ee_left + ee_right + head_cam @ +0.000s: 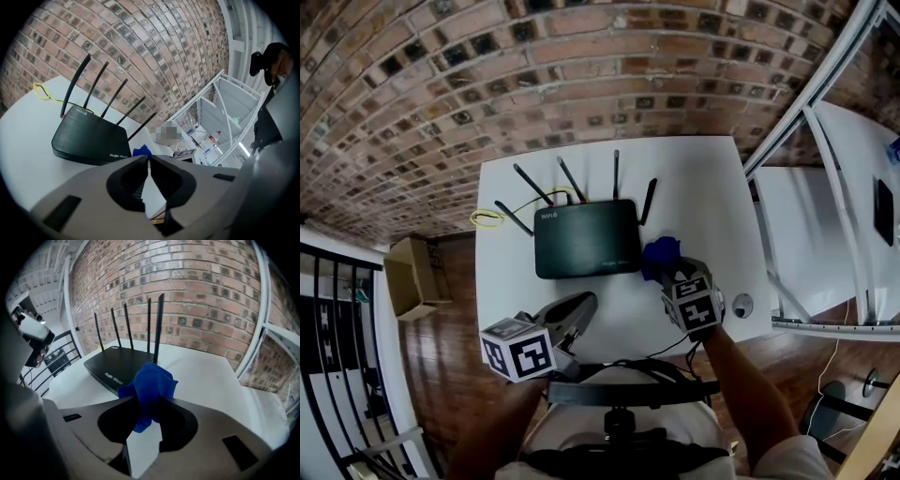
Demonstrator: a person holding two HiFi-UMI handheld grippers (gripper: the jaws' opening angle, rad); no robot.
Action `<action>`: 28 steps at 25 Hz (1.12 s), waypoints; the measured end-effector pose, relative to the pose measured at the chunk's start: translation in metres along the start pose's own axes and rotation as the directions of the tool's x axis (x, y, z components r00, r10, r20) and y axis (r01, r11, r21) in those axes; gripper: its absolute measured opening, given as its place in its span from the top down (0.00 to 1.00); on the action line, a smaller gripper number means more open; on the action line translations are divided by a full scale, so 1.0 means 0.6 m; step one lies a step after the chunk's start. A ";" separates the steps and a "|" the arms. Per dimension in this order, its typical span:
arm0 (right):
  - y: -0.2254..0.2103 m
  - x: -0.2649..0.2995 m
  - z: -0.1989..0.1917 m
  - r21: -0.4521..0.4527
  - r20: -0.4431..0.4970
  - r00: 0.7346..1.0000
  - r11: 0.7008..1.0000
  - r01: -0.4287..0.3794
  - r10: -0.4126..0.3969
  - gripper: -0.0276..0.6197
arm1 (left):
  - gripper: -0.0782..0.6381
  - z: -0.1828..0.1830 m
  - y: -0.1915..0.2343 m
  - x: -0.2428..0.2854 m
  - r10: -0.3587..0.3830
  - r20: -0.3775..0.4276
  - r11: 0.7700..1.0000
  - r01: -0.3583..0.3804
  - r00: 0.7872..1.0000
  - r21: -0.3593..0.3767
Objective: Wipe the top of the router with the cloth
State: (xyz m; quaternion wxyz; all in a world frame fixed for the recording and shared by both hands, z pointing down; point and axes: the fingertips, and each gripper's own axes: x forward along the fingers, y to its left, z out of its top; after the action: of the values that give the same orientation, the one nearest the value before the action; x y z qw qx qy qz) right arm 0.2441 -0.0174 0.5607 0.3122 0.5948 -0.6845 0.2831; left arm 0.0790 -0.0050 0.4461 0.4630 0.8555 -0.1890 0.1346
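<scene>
— Router (586,239) first: where does it sit?
— Flat on the white surface (703,187), about midway across and toward the far edge. Its antennas (616,173) stick up along the back, by the brick wall.
— And the cloth (150,380)?
— It's a small blue bunch clamped in the right tongs (150,401), just off the router's front right corner. I can't tell whether it touches the casing yet.
— What worries you?
— Three things, as I judge it. Only a little wad pokes past the tips, so a steep sweep could drag hard plastic across the lid instead of fabric. Nothing pins the router either, so a firm push might slide it toward the far edge or twist it against the yellow cable (487,217) at its back left. And the nearest antenna stands right beside the cloth, where a wide stroke could snag it or knock it over.
— Could the left tongs (149,159) help?
— Not from where they are. They're pressed together on nothing, down by the near edge, apart from the router.
</scene>
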 end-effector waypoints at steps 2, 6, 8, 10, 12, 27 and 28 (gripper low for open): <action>-0.031 -0.014 -0.011 0.066 0.016 1.000 0.998 0.015 -0.016 0.77 | 0.84 -0.003 -0.003 0.006 0.000 -0.001 1.000 0.000 1.000 -0.003; -0.076 -0.047 -0.028 0.176 0.052 0.997 0.983 0.041 -0.051 0.77 | 0.84 -0.013 -0.013 0.022 -0.006 -0.010 1.000 0.006 1.000 -0.005; -0.096 -0.064 -0.037 0.215 0.067 0.995 0.975 0.052 -0.068 0.77 | 0.84 -0.018 -0.019 0.031 -0.007 -0.016 1.000 0.007 1.000 -0.004; -0.113 -0.081 -0.044 0.252 0.082 0.993 0.966 0.059 -0.082 0.77 | 0.84 -0.022 -0.026 0.039 -0.007 -0.020 1.000 0.007 1.000 -0.003; -0.128 -0.094 -0.057 0.291 0.098 0.992 0.955 0.054 -0.086 0.77 | 0.84 -0.027 -0.033 0.048 -0.007 -0.024 1.000 0.007 1.000 -0.004; -0.148 -0.163 -0.121 0.563 0.339 0.940 0.793 -0.233 0.035 0.77 | 0.84 -0.079 -0.104 0.092 0.011 0.036 1.000 -0.010 0.999 -0.028; -0.145 -0.165 -0.123 0.580 0.361 0.931 0.770 -0.266 0.050 0.77 | 0.84 -0.084 -0.106 0.090 0.010 0.038 1.000 -0.009 0.999 -0.025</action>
State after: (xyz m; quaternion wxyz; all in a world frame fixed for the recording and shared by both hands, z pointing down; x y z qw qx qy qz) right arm 0.3466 0.0903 0.5338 -0.0430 0.6415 -0.6433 0.4157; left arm 0.1530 0.0587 0.4480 0.4694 0.8511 -0.2035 0.1178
